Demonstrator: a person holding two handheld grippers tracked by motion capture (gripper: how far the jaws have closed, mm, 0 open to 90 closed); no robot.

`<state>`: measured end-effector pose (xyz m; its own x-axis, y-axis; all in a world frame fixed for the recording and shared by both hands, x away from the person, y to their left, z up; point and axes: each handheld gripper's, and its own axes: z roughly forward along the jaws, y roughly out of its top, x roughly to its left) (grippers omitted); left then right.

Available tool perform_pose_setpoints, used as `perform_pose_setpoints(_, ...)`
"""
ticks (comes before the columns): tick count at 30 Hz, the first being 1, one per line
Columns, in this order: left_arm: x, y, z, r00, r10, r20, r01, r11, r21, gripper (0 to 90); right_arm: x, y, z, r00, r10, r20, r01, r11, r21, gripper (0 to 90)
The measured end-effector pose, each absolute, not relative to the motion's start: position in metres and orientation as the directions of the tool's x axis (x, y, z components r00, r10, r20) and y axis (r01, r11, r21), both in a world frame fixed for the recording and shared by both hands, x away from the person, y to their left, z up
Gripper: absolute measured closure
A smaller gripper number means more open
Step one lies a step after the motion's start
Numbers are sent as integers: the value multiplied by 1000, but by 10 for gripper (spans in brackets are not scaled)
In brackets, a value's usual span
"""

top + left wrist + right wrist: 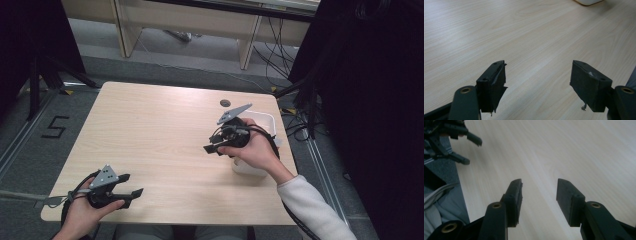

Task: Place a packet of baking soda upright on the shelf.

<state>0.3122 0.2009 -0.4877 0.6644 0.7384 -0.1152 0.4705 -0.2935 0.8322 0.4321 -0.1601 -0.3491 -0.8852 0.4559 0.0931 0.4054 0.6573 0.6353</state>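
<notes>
The white bin [264, 120] sits at the table's right edge, directly behind the right gripper [209, 148], which is nearer it, jaws spread and empty, while the left gripper [131, 185], lower left, is likewise spread and empty.

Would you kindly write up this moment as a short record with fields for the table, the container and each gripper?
table: light wooden table, bare between the two hands
container: white bin at the table's right edge, partly hidden by the right hand; contents cannot be told
left gripper: left gripper low at the near left corner, jaws open, nothing between them
right gripper: right gripper held above the table beside the white bin, pointing left, jaws open and empty
small item: dark round disc near the far edge
</notes>
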Motion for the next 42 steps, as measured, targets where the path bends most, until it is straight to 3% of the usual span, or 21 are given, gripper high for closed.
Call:
perform_pose_setpoints(9, 312, 201, -487, 668, 735, -117, 467, -292, 835, 277, 403, -143, -390, -913, 406, 37, 319, 656, 684, 548)
perform_pose_setpoints(24, 312, 202, -487, 664, 740, -112, 467, -292, 834, 277, 384, -153, -440, -900, 426, 98, 372, 630, 681, 526)
perform_pose_setpoints(34, 311, 202, -487, 667, 736, -116, 469, -294, 833, 276, 372, -173, -464, -863, 477, 168, 438, 540, 719, 529)
perform_pose_setpoints(42, 310, 202, -487, 670, 731, -129, 473, -287, 833, 276, 362, -186, -478, -862, 482, 158, 437, 546, 715, 524)
